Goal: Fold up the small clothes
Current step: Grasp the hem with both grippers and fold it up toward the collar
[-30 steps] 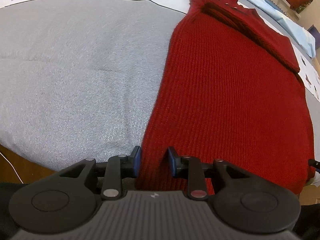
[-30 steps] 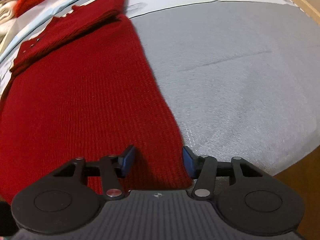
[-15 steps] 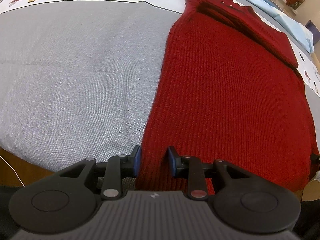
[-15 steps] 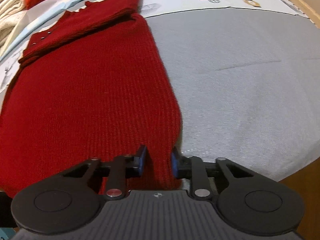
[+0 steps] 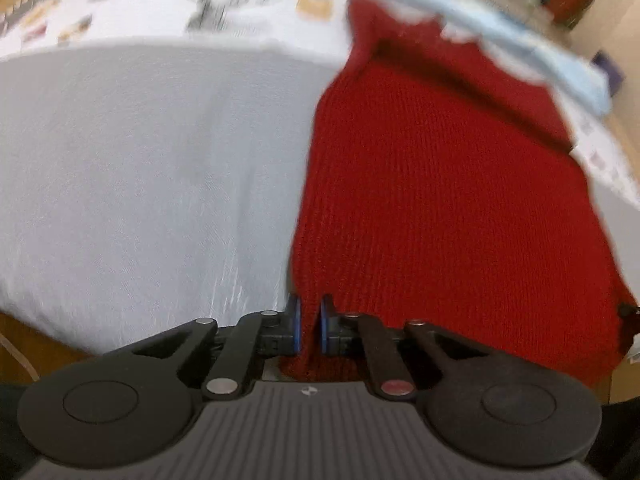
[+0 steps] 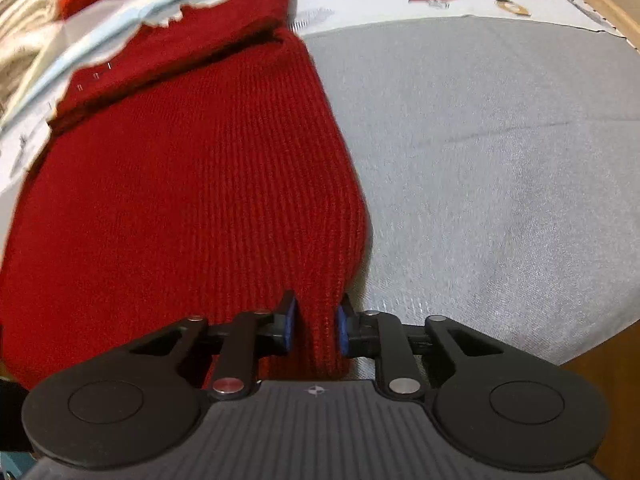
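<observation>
With the left gripper (image 5: 310,328) and right gripper (image 6: 314,328) each having just closed on a near hem corner of the red sweater (image 6: 192,184) — spread centre-frame on the grey mat (image 6: 500,140) — we judge uneven lifting could skew the fold.

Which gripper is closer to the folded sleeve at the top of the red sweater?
Neither clearly. Left gripper and right gripper each pinch a bottom corner of the red sweater, far from the folded sleeve.
</observation>
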{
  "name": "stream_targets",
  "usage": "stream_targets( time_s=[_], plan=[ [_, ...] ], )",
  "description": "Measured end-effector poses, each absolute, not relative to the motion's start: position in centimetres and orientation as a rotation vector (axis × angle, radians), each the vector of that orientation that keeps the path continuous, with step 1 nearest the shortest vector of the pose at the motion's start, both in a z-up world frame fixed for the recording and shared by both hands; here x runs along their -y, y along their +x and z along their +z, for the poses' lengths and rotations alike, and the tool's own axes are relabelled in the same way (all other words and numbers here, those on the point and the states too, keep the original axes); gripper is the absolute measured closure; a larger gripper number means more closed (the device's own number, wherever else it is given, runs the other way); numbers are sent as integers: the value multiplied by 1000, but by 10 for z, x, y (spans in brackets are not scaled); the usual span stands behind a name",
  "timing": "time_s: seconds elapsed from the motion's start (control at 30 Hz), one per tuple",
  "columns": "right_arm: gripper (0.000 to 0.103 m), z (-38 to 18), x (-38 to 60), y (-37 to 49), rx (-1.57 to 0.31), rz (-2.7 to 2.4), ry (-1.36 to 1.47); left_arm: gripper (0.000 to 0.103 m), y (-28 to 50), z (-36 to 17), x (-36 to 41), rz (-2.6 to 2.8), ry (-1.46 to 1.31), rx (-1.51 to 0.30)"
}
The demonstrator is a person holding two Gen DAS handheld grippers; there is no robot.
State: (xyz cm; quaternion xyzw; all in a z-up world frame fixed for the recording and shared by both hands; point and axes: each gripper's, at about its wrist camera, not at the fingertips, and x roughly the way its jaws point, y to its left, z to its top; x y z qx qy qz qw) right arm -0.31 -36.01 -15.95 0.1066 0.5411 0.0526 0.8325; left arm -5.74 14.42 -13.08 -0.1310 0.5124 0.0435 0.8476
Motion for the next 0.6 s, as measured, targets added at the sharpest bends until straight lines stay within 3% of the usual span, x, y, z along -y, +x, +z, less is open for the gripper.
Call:
stream_targets(
  time_s=[0.07,0.17,0.23,0.33,0.47,0.6],
  plan=[
    [84,-147,367,-10,-1082,122,275,94,-60,-125,-144,58,-285,-1059],
    [84,-140,376,-15,-1039,121,337,92,-54,-147,-144,45,-318,-1189],
    [82,-148,377,-14,-1090,107,336,84,-49,-158,-142,44,-304,-1240],
    [77,-169,369,-12,-1216,78,275,82,-47,-160,-143,45,-314,-1245],
    [73,-166,366,-12,-1208,86,260,81,-49,-163,-147,57,-319,-1238],
    [83,-164,368,-13,-1192,94,261,91,-53,-157,-138,58,-283,-1197]
  ],
)
